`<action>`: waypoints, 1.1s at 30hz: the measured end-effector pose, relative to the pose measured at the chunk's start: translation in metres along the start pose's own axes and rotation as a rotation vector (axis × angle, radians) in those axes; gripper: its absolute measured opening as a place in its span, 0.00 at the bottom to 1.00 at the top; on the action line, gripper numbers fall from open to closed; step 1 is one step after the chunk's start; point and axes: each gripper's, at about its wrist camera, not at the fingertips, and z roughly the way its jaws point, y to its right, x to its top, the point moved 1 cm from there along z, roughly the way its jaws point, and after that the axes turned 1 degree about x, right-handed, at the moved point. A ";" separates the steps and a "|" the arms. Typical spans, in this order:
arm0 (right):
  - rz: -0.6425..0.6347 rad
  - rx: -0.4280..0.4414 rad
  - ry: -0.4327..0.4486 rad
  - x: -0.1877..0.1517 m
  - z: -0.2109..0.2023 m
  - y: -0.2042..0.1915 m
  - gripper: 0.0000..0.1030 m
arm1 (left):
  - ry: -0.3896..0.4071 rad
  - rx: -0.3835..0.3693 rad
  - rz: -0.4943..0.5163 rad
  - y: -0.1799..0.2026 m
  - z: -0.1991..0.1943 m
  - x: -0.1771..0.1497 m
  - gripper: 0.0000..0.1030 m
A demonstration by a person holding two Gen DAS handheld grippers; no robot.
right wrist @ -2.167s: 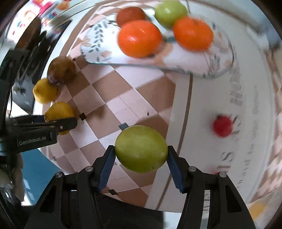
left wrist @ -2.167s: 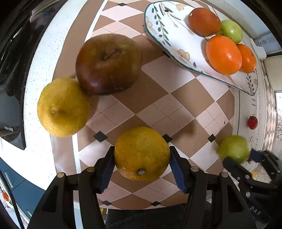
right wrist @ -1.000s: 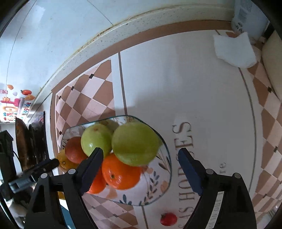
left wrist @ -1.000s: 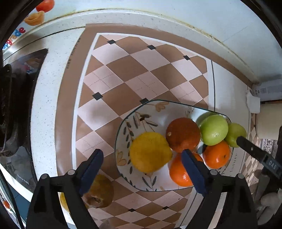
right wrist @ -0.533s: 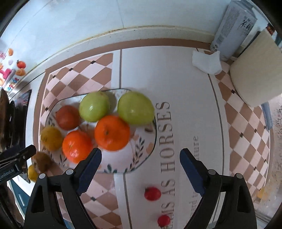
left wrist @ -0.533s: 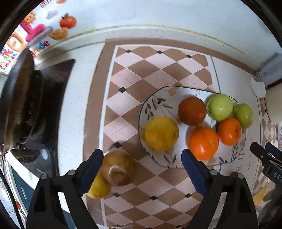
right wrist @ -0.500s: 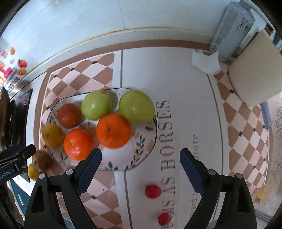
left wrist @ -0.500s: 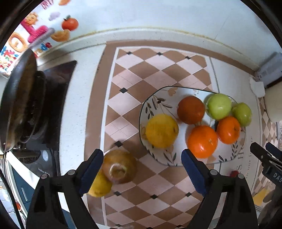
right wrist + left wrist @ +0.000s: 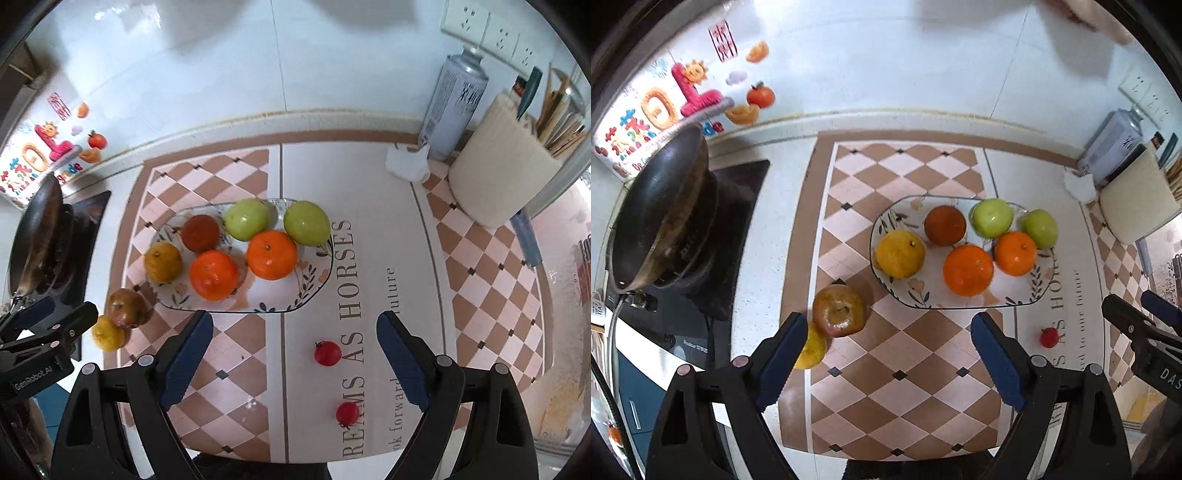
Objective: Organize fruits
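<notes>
A kitchen counter covered by a mat [image 9: 905, 373] of brown and pale diamond checks runs up to a white tiled wall [image 9: 221, 66]; beside the checks the mat has a white panel with printed lettering [image 9: 351, 280]. On the mat sits an oval plate [image 9: 1008, 295] painted with leaves, holding six fruits: a yellow citrus [image 9: 900, 253], a dark red-brown fruit [image 9: 945, 225], two oranges [image 9: 967, 270], and two green apples [image 9: 991, 218]. Just off the plate's near-left edge lie a bruised brown apple [image 9: 839, 311] and, touching it, a second yellow citrus [image 9: 812, 347]. Two small red fruits [image 9: 327, 353] rest on the lettered panel, well apart from the plate.

At the left a dark wok [image 9: 653, 218] stands on a black hob [image 9: 738, 184], with colourful stickers [image 9: 665, 107] on the wall behind. At the right are a spray can [image 9: 456, 103], a crumpled tissue [image 9: 406, 164], a cream roll [image 9: 502, 173] and wall sockets [image 9: 487, 33].

The left gripper [image 9: 890, 354] and the right gripper [image 9: 295, 350] both hang above the counter with jaws spread wide and nothing between them.
</notes>
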 end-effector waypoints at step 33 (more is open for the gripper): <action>0.181 0.098 -0.354 -0.064 0.166 0.050 0.35 | -0.216 0.045 -0.214 -0.058 0.079 -0.043 0.97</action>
